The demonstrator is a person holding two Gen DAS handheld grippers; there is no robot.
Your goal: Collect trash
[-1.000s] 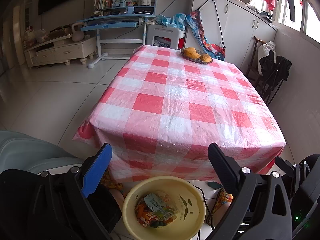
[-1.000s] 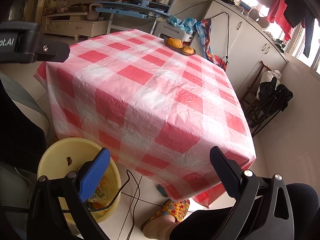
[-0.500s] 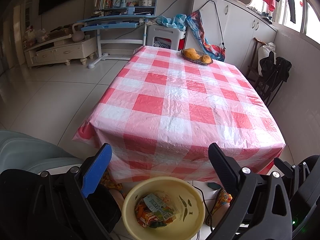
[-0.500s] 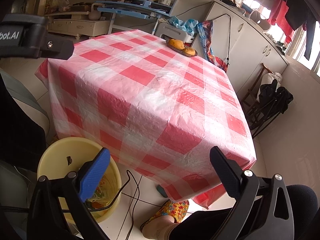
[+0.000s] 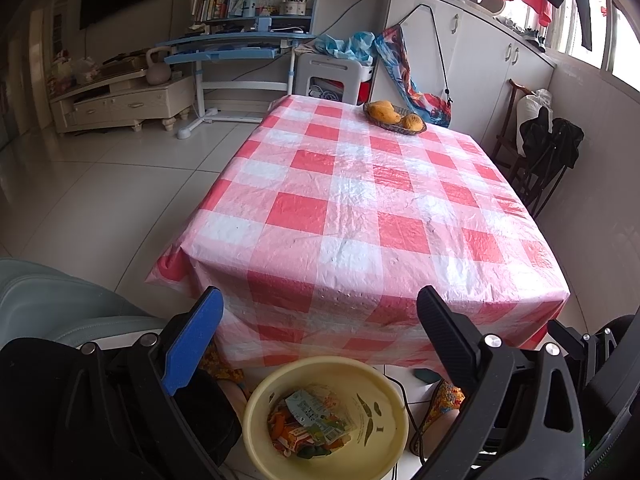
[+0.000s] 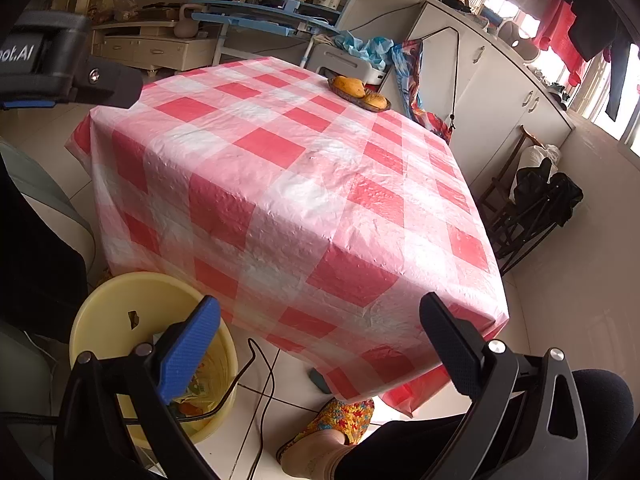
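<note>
Legible text, one item: white lettering "ot.AI", cut off at the frame's left edge, on the black plastic body of the left gripper (image 6: 60, 68), seen in the right wrist view. Print on the crumpled wrappers (image 5: 310, 424) in the yellow plastic bin (image 5: 376, 456): too small to read.

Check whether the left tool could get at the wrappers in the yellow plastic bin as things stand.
Probably yes: the left tool is open and empty just above the yellow plastic bin, whose open top leaves the crumpled wrappers uncovered.
</note>
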